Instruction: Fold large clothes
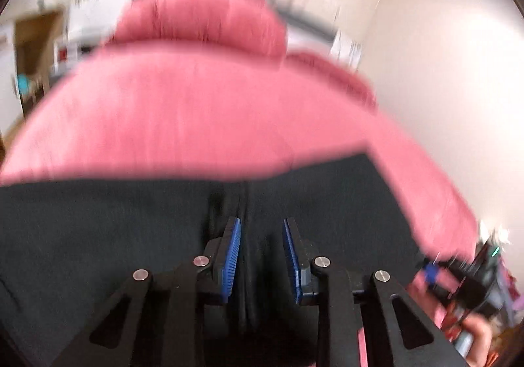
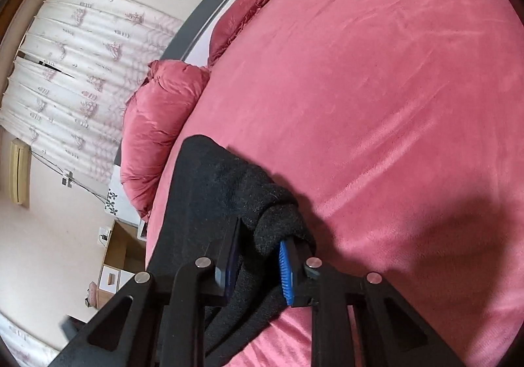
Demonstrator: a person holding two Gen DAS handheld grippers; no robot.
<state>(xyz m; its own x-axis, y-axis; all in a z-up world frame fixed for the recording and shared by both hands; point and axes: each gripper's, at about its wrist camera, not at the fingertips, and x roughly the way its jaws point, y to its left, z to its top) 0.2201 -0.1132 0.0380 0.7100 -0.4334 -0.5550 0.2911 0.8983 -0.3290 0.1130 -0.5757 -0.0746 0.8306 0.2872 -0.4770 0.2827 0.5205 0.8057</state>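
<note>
Two grippers were seen over a pink bedspread (image 2: 393, 88), where a black knitted garment (image 2: 213, 190) was spread near its edge. The right gripper (image 2: 258, 265) was pinched on a bunched fold of the garment, with the cloth pressed between its blue pads (image 2: 286, 272). The left gripper (image 1: 262, 255) was held just above the dark cloth; a ridge of fabric was seen between its narrowly parted jaws, but whether it was clamped could not be told. Two pink pillows (image 2: 157, 134) were laid at the far side.
</note>
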